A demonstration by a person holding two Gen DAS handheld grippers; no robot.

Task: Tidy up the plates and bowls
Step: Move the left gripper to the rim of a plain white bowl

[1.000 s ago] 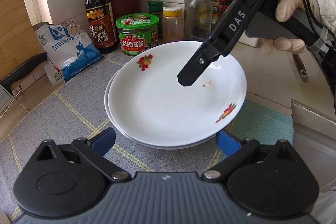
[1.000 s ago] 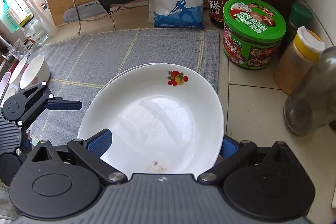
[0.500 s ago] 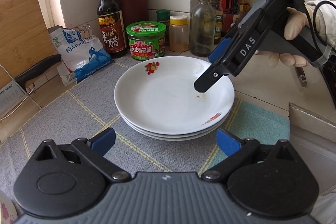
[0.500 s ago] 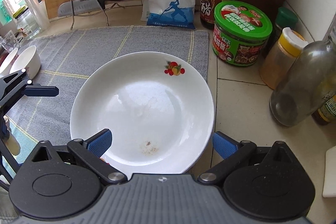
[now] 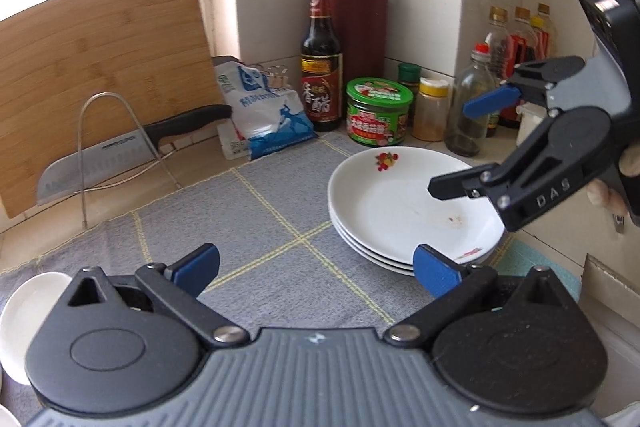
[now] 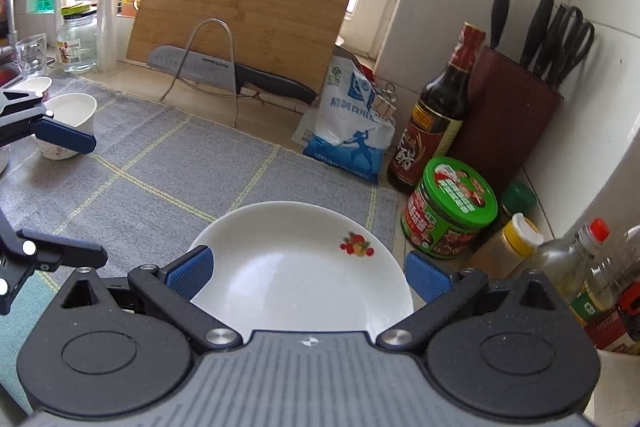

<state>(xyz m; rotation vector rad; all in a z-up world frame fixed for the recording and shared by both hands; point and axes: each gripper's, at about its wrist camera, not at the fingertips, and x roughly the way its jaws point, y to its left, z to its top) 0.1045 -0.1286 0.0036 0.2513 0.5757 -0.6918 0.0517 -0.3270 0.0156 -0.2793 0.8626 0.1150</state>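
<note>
Resting on the grey mat (image 5: 256,235), the stack of plates (image 5: 400,203) is finished; both the left claw (image 5: 316,267) and right claw (image 6: 306,275) gape empty. Remaining bowls (image 6: 68,123) lie leftward, nearer the left claw.

A cutting board (image 5: 100,67) leans against the wall behind a racked knife (image 5: 132,151); beside them stand a salt bag (image 5: 264,115), vinegar bottle (image 5: 322,67), green jar (image 5: 378,111) and knife block (image 5: 360,35), bordering a grey mat (image 5: 260,227).
</note>
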